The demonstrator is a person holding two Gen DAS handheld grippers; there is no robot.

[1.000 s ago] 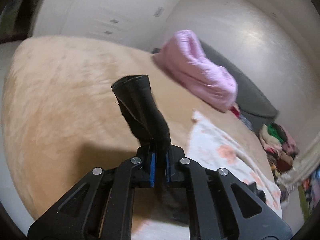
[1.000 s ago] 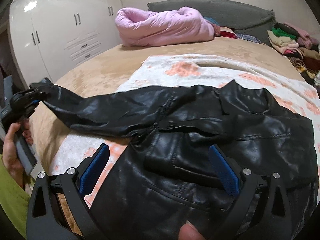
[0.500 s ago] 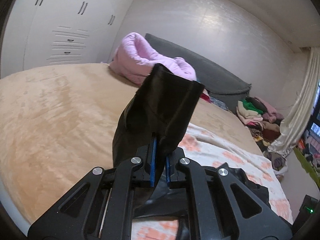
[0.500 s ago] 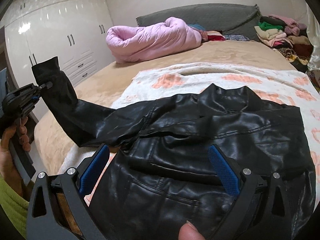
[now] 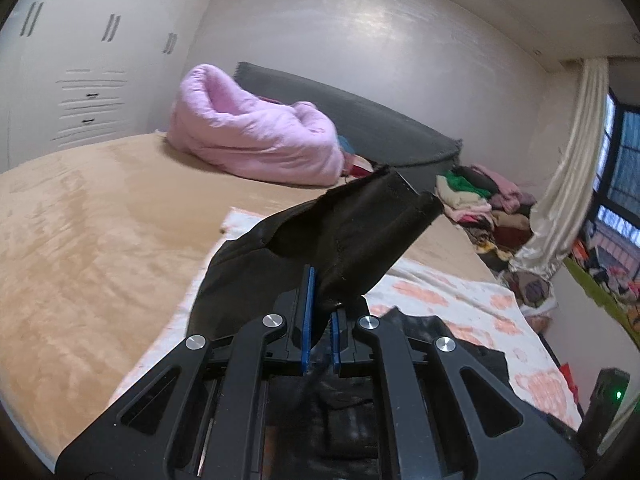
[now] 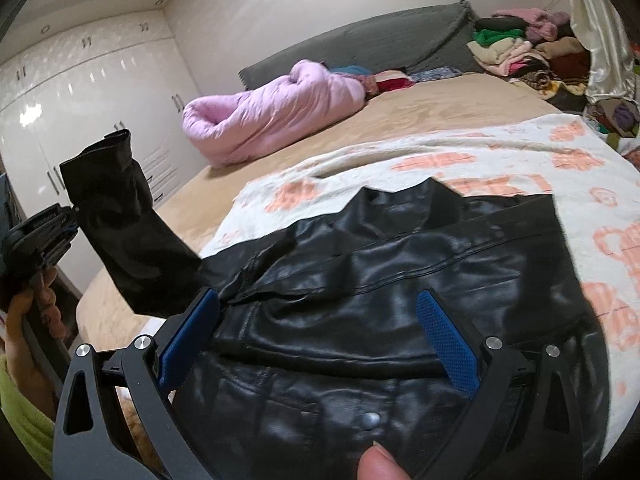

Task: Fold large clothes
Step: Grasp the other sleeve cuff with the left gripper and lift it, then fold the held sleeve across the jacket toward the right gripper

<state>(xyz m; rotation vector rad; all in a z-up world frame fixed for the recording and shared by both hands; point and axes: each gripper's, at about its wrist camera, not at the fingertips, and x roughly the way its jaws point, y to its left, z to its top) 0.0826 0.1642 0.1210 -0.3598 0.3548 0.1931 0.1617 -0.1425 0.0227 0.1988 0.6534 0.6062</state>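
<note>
A black leather jacket (image 6: 400, 280) lies spread on a white blanket with orange flowers (image 6: 520, 152) on the bed. My left gripper (image 5: 320, 320) is shut on the jacket's sleeve (image 5: 352, 236) near the cuff and holds it up off the bed; it also shows in the right wrist view (image 6: 74, 220), at the left, with the sleeve (image 6: 120, 216) standing upright. My right gripper (image 6: 316, 348) is open and hovers just above the jacket's body, holding nothing.
A rolled pink quilt (image 6: 272, 108) lies at the far side of the tan bed (image 5: 80, 232), by the grey headboard (image 6: 380, 44). A pile of clothes (image 6: 520, 52) is at the far right. White wardrobes (image 6: 80, 112) stand to the left.
My left gripper has lifted the sleeve higher and swung it in toward the jacket's body. My right gripper has tilted and stayed open over the jacket.
</note>
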